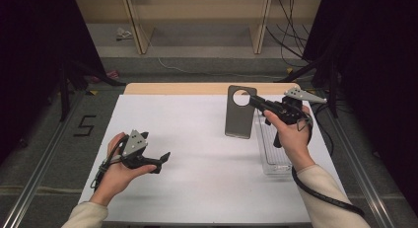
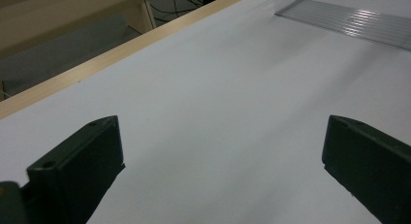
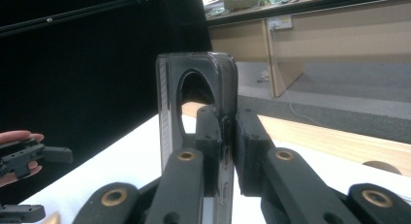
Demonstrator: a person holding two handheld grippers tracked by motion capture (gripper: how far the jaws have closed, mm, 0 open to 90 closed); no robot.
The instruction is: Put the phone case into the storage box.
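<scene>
A dark grey phone case (image 1: 239, 120) with a round cut-out near its top stands upright over the table's right half, its lower end at the white surface. My right gripper (image 1: 253, 101) is shut on the case's upper right edge. In the right gripper view the two black jaws (image 3: 227, 146) pinch the case's (image 3: 203, 61) thin wall from both sides. My left gripper (image 1: 156, 148) rests low at the front left, open, with nothing between its jaws. The left gripper view has its jaws (image 2: 218, 161) wide apart over bare white table.
A clear ribbed plastic tray (image 1: 272, 148) lies on the table under my right hand, just right of the case; it also appears in the left gripper view (image 2: 349, 20). The white sheet (image 1: 197, 159) ends at a wooden strip (image 1: 172, 88) at the far side. Dark stands flank the table.
</scene>
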